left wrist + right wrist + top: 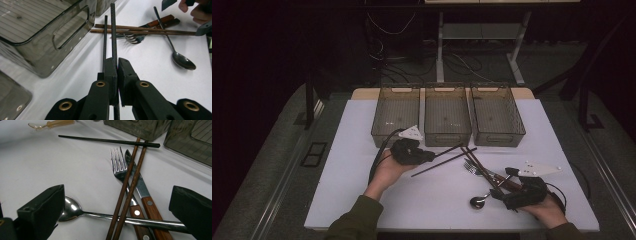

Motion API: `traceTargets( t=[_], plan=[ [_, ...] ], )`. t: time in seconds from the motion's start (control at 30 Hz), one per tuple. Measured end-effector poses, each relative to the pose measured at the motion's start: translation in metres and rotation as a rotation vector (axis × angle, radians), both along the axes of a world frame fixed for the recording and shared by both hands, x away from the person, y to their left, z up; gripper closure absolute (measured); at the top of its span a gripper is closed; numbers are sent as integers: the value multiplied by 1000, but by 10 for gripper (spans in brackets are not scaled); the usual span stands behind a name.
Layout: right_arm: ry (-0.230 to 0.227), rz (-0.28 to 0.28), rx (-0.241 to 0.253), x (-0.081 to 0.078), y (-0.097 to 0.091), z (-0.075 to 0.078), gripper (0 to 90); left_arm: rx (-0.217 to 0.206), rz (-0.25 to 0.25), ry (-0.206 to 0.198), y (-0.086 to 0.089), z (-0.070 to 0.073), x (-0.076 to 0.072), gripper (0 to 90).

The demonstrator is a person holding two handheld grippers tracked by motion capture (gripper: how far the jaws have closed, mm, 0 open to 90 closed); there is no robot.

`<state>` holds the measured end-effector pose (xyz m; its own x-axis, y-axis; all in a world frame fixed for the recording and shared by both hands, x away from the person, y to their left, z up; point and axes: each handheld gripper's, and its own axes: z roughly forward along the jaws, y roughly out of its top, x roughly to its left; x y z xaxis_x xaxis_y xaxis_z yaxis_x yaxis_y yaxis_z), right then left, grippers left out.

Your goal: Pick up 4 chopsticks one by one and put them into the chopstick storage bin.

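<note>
Left gripper [117,62]: jaws clamped on one slim black textured chopstick [114,32], tip pointing ahead toward the bins. Second black chopstick [105,40]: flat on the table just beside the held one.

Right gripper [117,207]: jaws wide apart, nothing pinched, straddling the cutlery pile near the table's front edge.

Between and ahead of the right jaws, counted: one steel spoon [72,211], one steel fork with riveted wooden handle [120,167], one steel knife with riveted wooden handle [140,187], two brown wooden chopsticks [126,187] lying crossed over fork, knife and spoon handle.

Farther out: three smoke-grey translucent plastic bins [447,117], side by side along the far edge.

Surface: white rectangular table [357,150], matte. Room: dim, grey carpet [272,150], cables [387,55] and white desk legs [514,62] behind the table.
</note>
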<state>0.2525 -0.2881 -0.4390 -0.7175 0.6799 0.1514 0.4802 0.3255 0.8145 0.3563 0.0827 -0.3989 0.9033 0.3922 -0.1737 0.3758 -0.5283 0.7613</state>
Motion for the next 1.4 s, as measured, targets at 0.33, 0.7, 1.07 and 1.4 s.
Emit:
traceTargets(
  t=[0.33, 0.7, 1.07, 1.4],
  plan=[
    [-1, -3, 0, 0, 0, 0, 9, -13, 3, 8, 11, 9, 1, 853],
    [-1, -3, -1, 0, -1, 0, 8, -8, 30, 1, 25, 16, 3, 854],
    [-2, -2, -2, 0, -1, 0, 9, 2, 72, -11, 37, 20, 6, 854],
    [-3, -5, 0, 0, -1, 0, 8, -14, 129, -18, 54, 24, 9, 853]
  ],
)
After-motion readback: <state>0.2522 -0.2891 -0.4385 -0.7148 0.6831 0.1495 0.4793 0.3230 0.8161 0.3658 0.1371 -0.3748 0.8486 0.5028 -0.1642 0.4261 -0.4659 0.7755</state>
